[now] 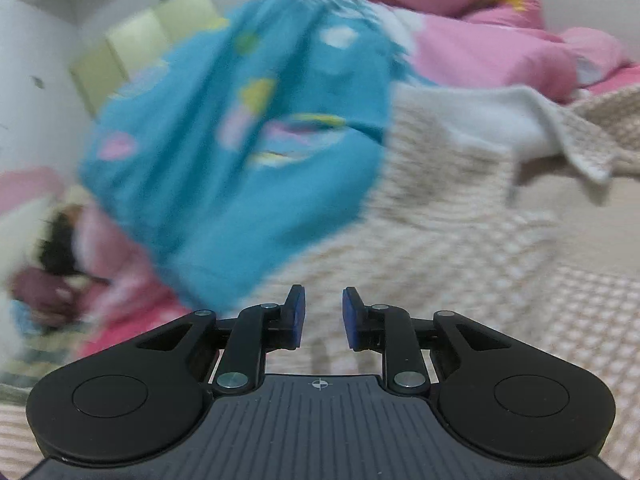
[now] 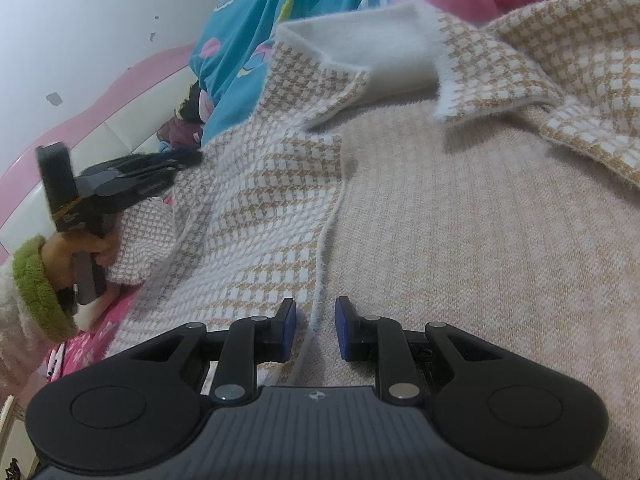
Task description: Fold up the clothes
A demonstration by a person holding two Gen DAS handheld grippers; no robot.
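A beige knit garment [image 2: 460, 220] lies spread on the bed, with a tan-and-white checked front panel [image 2: 260, 200] and a turned-back collar [image 2: 360, 52]. My right gripper [image 2: 316, 326] hovers low over the panel's white trimmed edge. Its blue pads stand apart, and the edge runs under the gap without being pinched. My left gripper [image 2: 188, 159], held by a hand in a green-cuffed sleeve [image 2: 36, 284], is at the garment's left side over a checked sleeve [image 2: 144, 240]. In the blurred left wrist view this left gripper [image 1: 324, 312] is open with nothing between its pads, above the garment [image 1: 440, 220].
A blue patterned cloth [image 2: 248, 32] is heaped behind the garment on the left, also seen as the blue cloth [image 1: 240, 140] ahead of the left gripper. A pink quilt [image 1: 480, 48] is bunched at the back. A pink-and-white headboard [image 2: 100, 92] runs along the left, with dark small items [image 2: 184, 120] against it.
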